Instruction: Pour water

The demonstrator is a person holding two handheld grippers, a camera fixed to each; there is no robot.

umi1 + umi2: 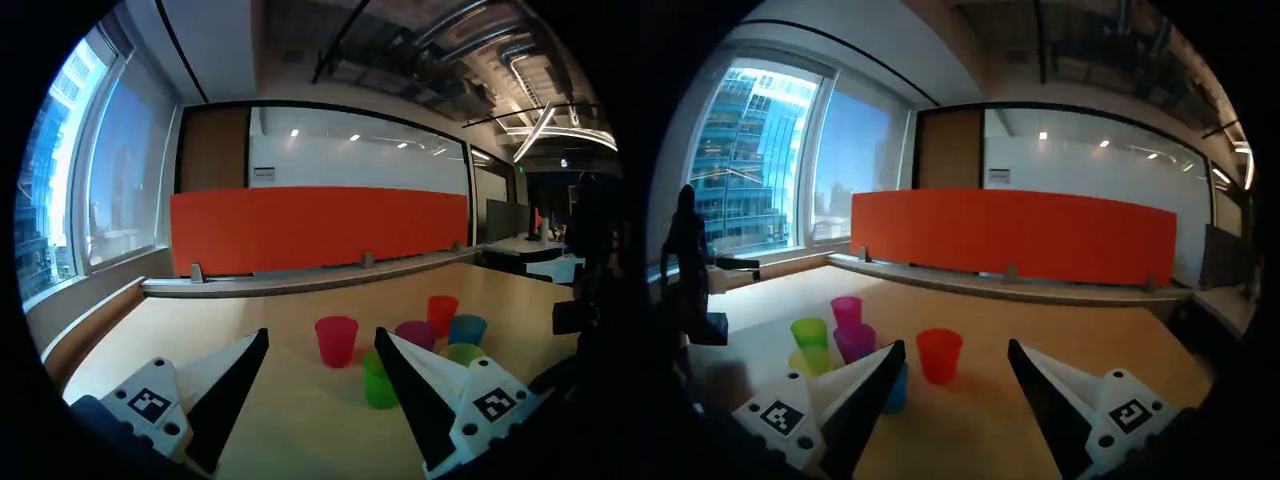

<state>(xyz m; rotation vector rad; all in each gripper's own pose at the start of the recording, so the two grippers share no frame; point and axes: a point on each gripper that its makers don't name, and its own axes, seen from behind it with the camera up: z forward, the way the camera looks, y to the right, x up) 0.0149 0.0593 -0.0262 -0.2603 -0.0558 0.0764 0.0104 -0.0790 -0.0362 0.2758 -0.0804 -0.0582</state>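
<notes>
Both tools are out over the table (968, 436) and both are released, jaws spread wide with nothing between them: the left tool (320, 332) and the right tool (954, 344).

Six plastic cups stand upright in a loose cluster. Take the red cup (939, 354) as the mark. It stands just ahead of the right tool, a little apart from the others. The blue cup (898, 390) is just left of it, half hidden behind that tool's finger. The purple cup (854, 342), pink cup (846, 310), green cup (809, 332) and yellow-green cup (812, 362) sit farther left of it. Which one holds water, I can't tell.

These look like thin, light tumblers. They would likely flex under a hard pinch, the walls are smooth enough to slip, and they'd be easy to knock over. The best hold, I'd say, is a gentle one across the middle of the wall, below the wider rim.

As for writing, there's no brand or print on any cup. The tool fingers carry black-and-white square markers (782, 416), a pattern and not letters. A small sign (264, 174) hangs on the wall far behind the red cup, too small to read.
</notes>
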